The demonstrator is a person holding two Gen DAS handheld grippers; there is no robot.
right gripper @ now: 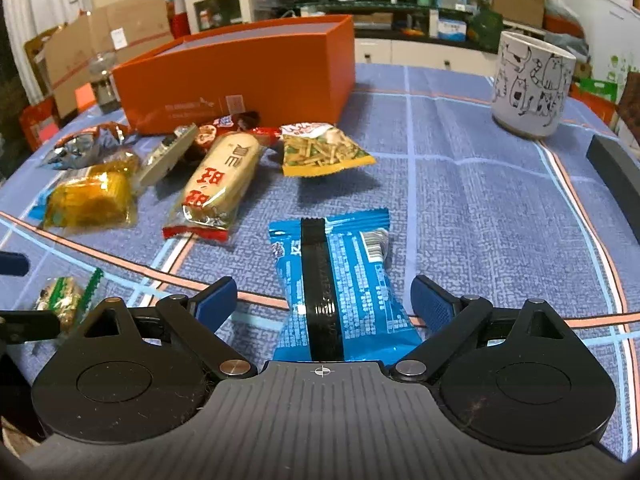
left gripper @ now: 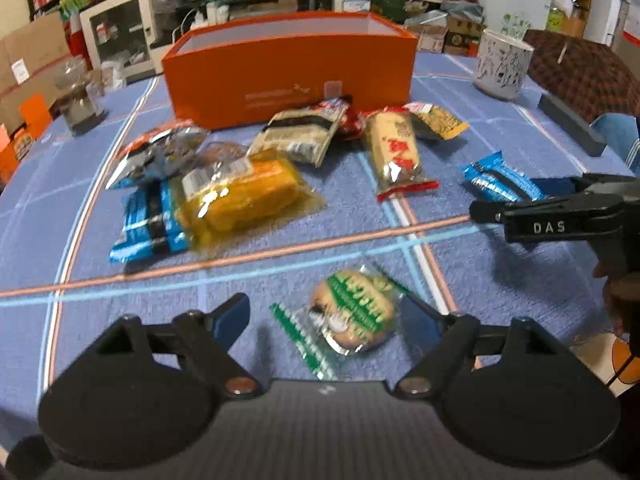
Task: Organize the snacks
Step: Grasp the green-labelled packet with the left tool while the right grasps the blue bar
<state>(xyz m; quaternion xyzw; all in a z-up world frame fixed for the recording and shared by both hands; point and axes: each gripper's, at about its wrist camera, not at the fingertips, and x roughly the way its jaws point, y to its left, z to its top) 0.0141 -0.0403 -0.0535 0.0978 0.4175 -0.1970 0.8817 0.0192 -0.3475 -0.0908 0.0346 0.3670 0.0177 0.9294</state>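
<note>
An open orange box (left gripper: 288,68) stands at the back of the blue tablecloth; it also shows in the right wrist view (right gripper: 240,72). Several snack packets lie in front of it. My left gripper (left gripper: 326,316) is open around a green-printed cookie packet (left gripper: 348,316) lying on the cloth. My right gripper (right gripper: 324,300) is open around a blue packet with a black stripe (right gripper: 332,280); that packet shows in the left wrist view (left gripper: 500,182) too. A yellow cake packet (left gripper: 240,196), a red-and-cream rice cracker packet (right gripper: 220,184) and a yellow-edged green snack bag (right gripper: 320,152) lie between.
A white mug with cat drawings (right gripper: 528,88) stands at the right back. A dark grey bar (right gripper: 616,176) lies at the right edge. A glass jar (left gripper: 80,96) stands at the left back. Cluttered shelves and cartons lie beyond the table.
</note>
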